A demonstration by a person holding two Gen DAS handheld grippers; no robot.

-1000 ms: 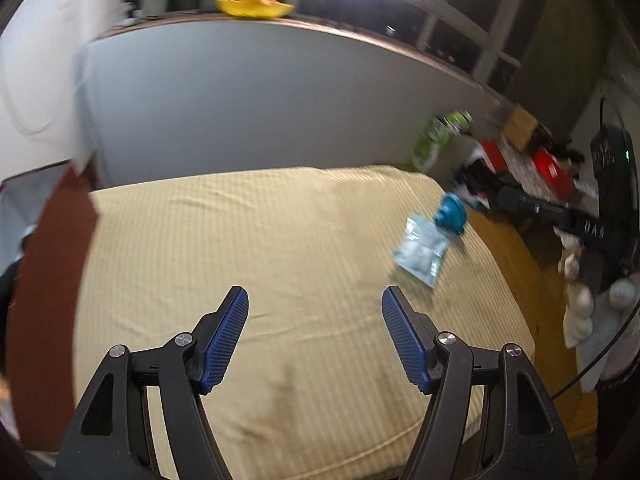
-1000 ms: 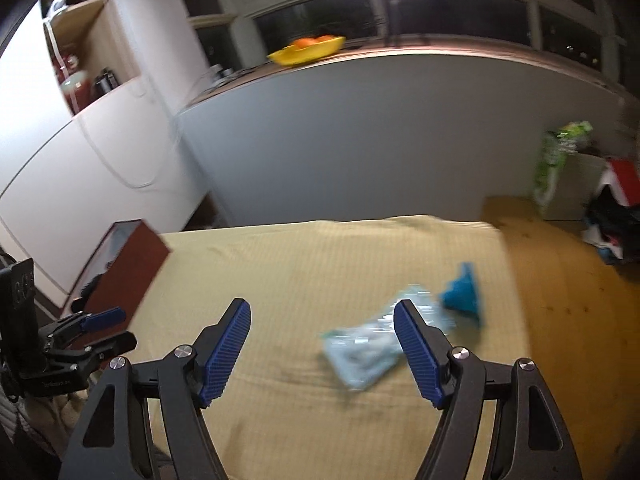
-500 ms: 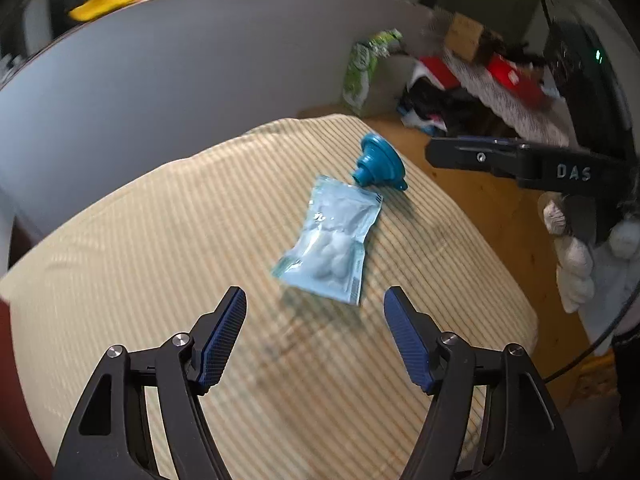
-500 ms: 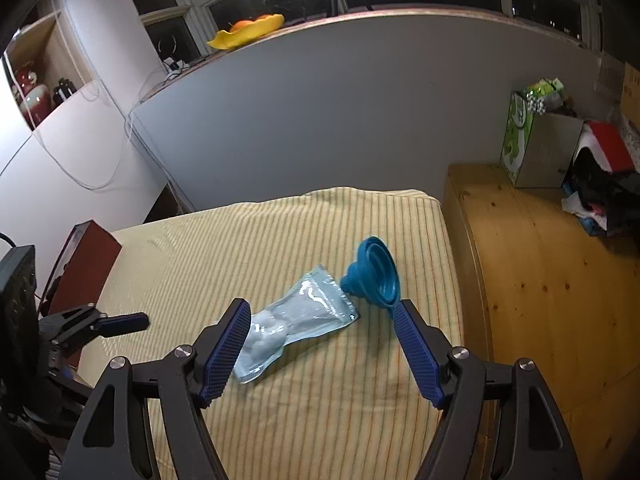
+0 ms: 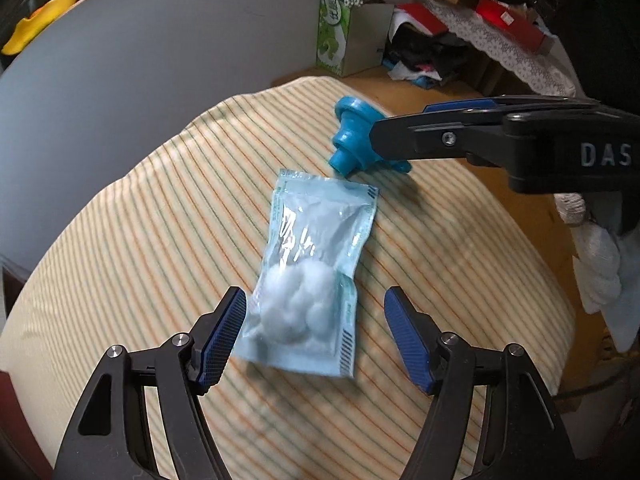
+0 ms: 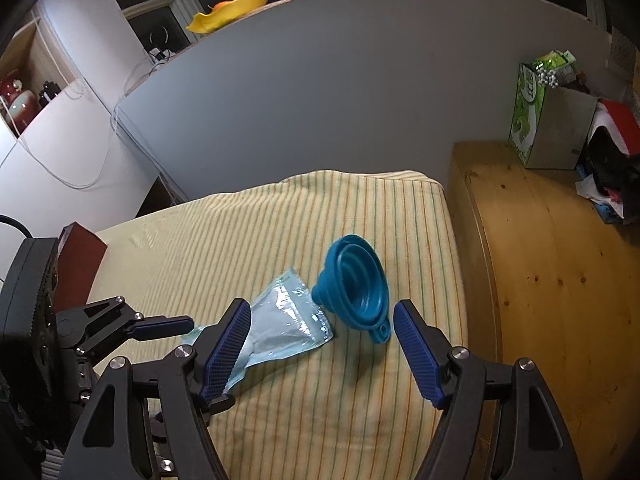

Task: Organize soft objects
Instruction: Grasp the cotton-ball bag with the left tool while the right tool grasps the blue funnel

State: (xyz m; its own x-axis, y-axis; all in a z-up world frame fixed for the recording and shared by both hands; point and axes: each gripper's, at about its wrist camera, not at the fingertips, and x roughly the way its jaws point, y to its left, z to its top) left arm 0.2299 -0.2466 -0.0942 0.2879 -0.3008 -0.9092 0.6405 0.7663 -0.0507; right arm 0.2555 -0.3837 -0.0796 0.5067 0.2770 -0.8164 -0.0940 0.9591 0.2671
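A clear blue bag of cotton balls (image 5: 312,272) lies on the striped yellow cloth (image 5: 160,240); it also shows in the right wrist view (image 6: 288,320). A blue collapsible funnel (image 6: 356,284) lies on its side just beyond the bag, also in the left wrist view (image 5: 352,140). My left gripper (image 5: 316,332) is open, its fingers on either side of the bag's near end. My right gripper (image 6: 322,344) is open, just short of the funnel and bag. In the left wrist view the right gripper (image 5: 400,136) reaches in from the right over the funnel.
A grey partition (image 6: 320,100) stands behind the cloth-covered surface. A bare wooden top (image 6: 560,280) lies to the right, with a green box (image 6: 532,116) and a pile of clothes (image 6: 616,168) at its far end. A brown box (image 6: 76,264) stands at the left.
Both grippers have moved in on the objects. The left one now straddles the bag's near end; the right one has come down close to the funnel. Both stay open.
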